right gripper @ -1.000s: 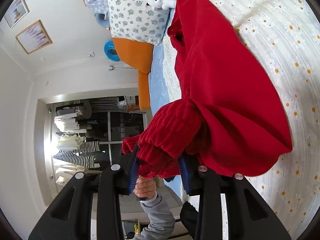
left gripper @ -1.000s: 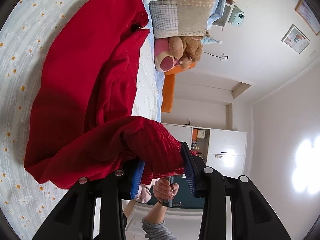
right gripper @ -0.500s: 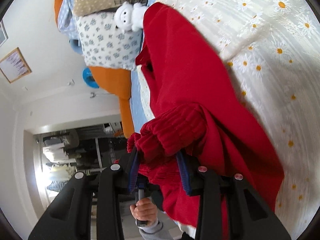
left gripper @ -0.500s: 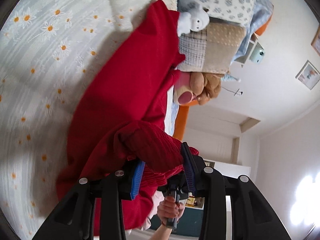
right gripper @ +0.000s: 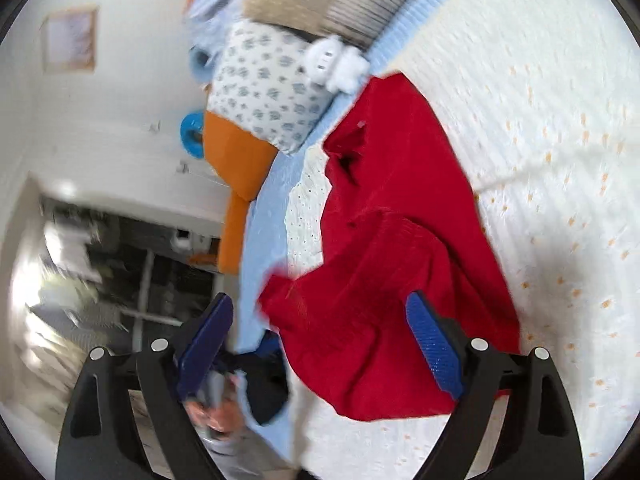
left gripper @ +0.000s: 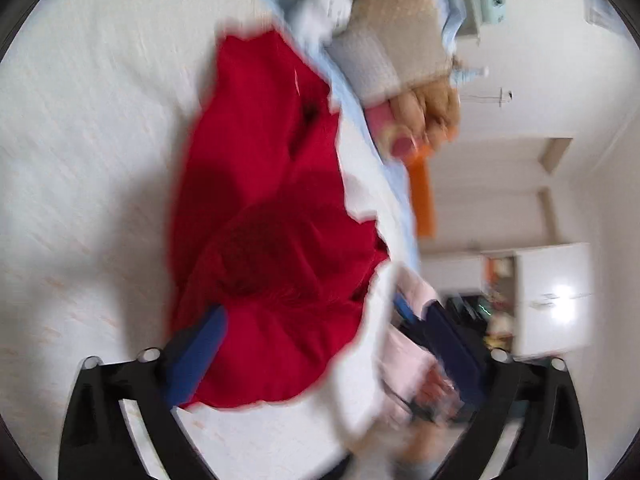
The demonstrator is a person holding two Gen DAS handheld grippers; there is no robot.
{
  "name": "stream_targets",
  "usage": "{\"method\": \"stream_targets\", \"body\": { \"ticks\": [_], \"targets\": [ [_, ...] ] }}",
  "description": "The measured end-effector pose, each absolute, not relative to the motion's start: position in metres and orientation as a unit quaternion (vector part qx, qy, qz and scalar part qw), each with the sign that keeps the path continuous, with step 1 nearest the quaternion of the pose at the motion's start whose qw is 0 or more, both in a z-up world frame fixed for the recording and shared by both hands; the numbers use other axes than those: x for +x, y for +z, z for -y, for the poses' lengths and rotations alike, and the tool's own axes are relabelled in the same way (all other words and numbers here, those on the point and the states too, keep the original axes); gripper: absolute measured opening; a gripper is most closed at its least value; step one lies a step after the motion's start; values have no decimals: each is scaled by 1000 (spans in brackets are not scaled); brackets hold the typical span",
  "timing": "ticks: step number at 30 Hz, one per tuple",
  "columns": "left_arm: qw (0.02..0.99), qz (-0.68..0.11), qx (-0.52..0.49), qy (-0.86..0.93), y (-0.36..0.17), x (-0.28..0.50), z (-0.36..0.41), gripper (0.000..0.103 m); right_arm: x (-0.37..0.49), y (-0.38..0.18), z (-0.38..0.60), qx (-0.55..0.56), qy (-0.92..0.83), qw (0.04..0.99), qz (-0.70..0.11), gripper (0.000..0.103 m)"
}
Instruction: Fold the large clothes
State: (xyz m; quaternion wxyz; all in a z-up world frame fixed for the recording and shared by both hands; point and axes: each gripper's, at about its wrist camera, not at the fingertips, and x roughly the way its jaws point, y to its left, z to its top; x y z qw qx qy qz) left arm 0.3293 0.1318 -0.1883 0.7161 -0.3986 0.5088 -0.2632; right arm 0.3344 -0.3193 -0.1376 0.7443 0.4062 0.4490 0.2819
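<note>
A red knit garment (left gripper: pixel 260 208) lies folded over itself on the white daisy-print bedspread (left gripper: pixel 92 152); the same garment (right gripper: pixel 392 240) fills the middle of the right wrist view. My left gripper (left gripper: pixel 320 328) hangs above its near end, jaws opening wide, blue pads (left gripper: pixel 200 344) off the cloth. My right gripper (right gripper: pixel 324 336) is likewise above the garment's near end, jaws opening, and its pads (right gripper: pixel 432 344) press on nothing. Both views are blurred by motion. A person's hand (right gripper: pixel 212 412) holding the other gripper shows low in the right wrist view.
Pillows (right gripper: pixel 272 96), a white plush toy (right gripper: pixel 336 60) and a brown plush bear (left gripper: pixel 432 104) crowd the head of the bed. An orange cushion (right gripper: pixel 236 160) sits at the bed's side. A white cabinet (left gripper: pixel 552 296) and an open wardrobe (right gripper: pixel 100 272) stand beyond.
Both grippers held bunched red cloth before; both have let go and spread wide, and the garment's end has dropped onto the bed. Both views have lifted and rolled.
</note>
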Motion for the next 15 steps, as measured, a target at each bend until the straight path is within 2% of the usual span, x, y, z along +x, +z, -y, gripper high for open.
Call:
{"method": "stream_targets", "body": {
  "ticks": [4,5,7,12,15],
  "targets": [
    [750,-485,-369,-258,-158,323,-134,100,311,-108,279,255,306,804,-442,73],
    [768,-487,-333,-250,-151,320,-127,100,307,-105,267,228,306,812,-441,65],
    [804,-489,-240,-238,-146,315,-101,100,301,-103,236,154,307,830,-440,58],
    [826,-501,-116,-232,-175,314,-45,100,321,-135,181,17,240,854,-461,35],
    [826,-523,-57,-200,-205,325,-25,99,339,-163,180,-22,180,862,-474,33]
  ]
}}
